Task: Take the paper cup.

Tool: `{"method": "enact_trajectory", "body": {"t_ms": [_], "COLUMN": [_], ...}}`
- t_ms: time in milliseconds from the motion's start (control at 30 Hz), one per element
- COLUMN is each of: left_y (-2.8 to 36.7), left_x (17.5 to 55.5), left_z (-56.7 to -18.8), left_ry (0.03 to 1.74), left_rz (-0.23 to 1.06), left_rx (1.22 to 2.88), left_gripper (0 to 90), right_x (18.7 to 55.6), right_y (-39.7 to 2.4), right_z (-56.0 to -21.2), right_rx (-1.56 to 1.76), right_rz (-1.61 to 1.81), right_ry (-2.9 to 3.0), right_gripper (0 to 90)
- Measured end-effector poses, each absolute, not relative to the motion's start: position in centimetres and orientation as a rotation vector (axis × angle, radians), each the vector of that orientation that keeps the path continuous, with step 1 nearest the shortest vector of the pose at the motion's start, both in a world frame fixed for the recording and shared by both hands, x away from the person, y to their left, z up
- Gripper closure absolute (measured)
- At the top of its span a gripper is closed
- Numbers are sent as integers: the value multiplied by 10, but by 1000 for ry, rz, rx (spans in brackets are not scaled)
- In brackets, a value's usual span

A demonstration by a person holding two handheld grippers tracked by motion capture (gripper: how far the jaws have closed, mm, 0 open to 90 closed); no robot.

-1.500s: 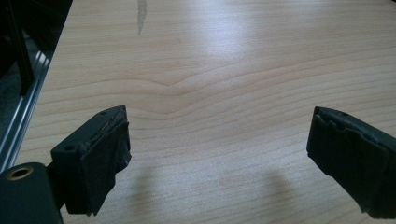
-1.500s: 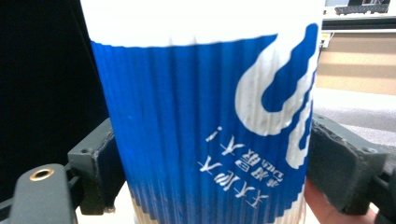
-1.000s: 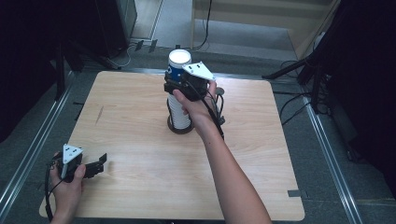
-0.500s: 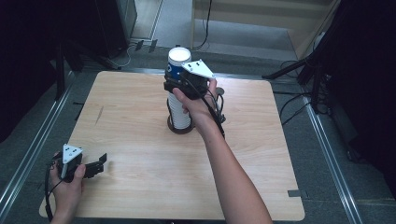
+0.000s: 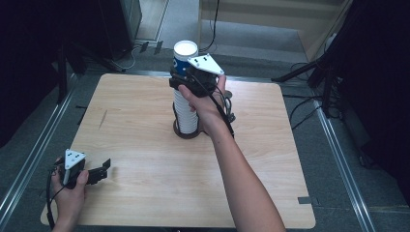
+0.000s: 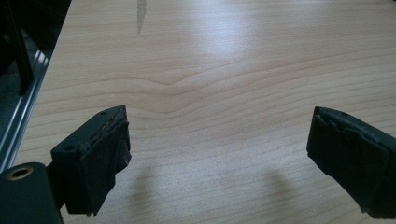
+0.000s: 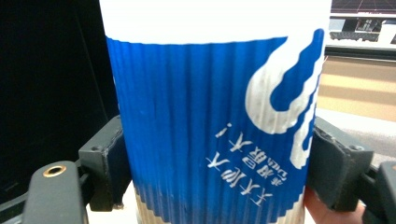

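Note:
A blue ribbed paper cup [image 5: 185, 54] with a white base stands upside down on top of a tall stack of white cups [image 5: 186, 113] near the table's middle back. My right gripper [image 5: 186, 81] is shut on the blue cup; in the right gripper view its two pads press the cup [image 7: 210, 116] from both sides. The cup's lower rim sits just over the stack's top. My left gripper [image 5: 103, 167] rests low at the front left corner, and in the left gripper view it [image 6: 219, 140] is open wide over bare wood.
The wooden table [image 5: 135, 125] has metal rails along both sides and dark floor with cables behind. A dark round base [image 5: 185, 136] lies under the stack. A short scratch [image 5: 102, 118] marks the wood at the left.
My right gripper and the blue cup have risen slightly on the stack. The left gripper has stayed in place.

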State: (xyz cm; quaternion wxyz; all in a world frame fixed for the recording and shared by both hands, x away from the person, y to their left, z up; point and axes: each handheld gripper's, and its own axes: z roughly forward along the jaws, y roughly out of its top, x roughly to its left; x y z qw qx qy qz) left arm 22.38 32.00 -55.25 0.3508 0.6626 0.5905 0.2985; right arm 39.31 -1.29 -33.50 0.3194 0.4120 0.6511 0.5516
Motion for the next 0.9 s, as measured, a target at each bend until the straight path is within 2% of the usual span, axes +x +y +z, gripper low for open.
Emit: {"method": "enact_trajectory", "body": {"t_ms": [900], "left_y": [320], "left_x": [224], "left_z": [-553], "left_ry": [1527], "left_rz": [771], "left_rx": [1717], "left_gripper": [69], "right_x": [390], "right_y": [-20], "right_z": [-302], "right_rx": [1065], "right_rz": [1494], "right_ry": [1662], "right_gripper": [193]}}
